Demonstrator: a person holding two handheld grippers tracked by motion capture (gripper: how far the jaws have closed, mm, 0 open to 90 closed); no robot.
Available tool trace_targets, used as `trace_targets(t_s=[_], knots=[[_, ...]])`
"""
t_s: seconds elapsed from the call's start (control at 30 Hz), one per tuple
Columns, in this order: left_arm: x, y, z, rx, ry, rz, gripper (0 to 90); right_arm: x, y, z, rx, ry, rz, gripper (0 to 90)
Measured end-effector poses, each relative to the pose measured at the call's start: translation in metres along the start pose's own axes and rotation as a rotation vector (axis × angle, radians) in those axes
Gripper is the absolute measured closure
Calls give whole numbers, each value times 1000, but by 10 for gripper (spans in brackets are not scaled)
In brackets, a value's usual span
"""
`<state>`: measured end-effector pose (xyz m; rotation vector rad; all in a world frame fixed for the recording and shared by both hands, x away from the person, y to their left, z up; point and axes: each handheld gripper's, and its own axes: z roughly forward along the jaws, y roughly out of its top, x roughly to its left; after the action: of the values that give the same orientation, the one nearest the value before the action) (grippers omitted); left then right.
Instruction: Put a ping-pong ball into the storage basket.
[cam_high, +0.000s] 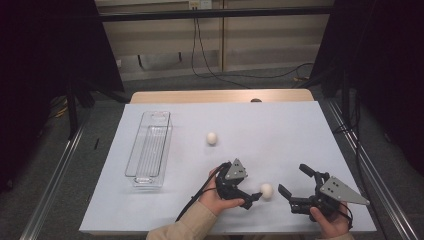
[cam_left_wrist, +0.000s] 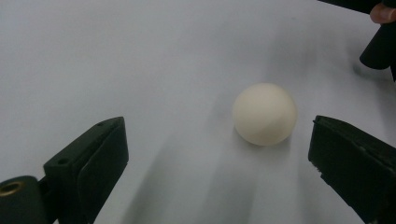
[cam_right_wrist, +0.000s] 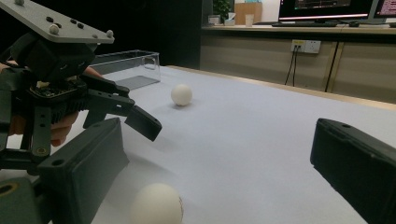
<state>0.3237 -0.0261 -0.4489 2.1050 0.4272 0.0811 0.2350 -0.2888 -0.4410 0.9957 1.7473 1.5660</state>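
Between our two grippers, on the white sheet (cam_high: 280, 125) that covers the table, lies the near egg (cam_high: 267, 190), a pale, rounded thing resting on the sheet. Our left gripper (cam_high: 256, 196) reaches toward it with its jaws spread wide and nothing clamped; in the left gripper view the near egg (cam_left_wrist: 265, 114) sits ahead of the jaws and closer to the one at the right of that picture, apart from both, though from the high view the tip of one jaw looks as if it might be just touching the shell, and we cannot tell for sure. Our right gripper (cam_high: 295, 181) rests just on the other side of the egg, jaws also standing wide apart and empty; in its own view the near egg (cam_right_wrist: 156, 204) lies low between those jaws, nearer the one at the picture's left, with the left gripper (cam_right_wrist: 140, 122) just beyond it. Farther out from both grippers, well apart from them, a second egg (cam_high: 212, 138) lies alone on the sheet. Off beyond our left gripper and to its outer side stands a clear plastic bin (cam_high: 149, 147), long and narrow, well apart from both eggs.
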Motion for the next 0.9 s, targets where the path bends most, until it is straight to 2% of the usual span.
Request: trace_targets(t_s=[0.37, 0.9], knots=[[-3, 4, 6, 10, -12, 15, 47, 0, 0, 0, 0, -1, 1, 23], [-4, 6, 12, 9, -36, 15, 47, -1, 0, 0, 1, -1, 0, 23]])
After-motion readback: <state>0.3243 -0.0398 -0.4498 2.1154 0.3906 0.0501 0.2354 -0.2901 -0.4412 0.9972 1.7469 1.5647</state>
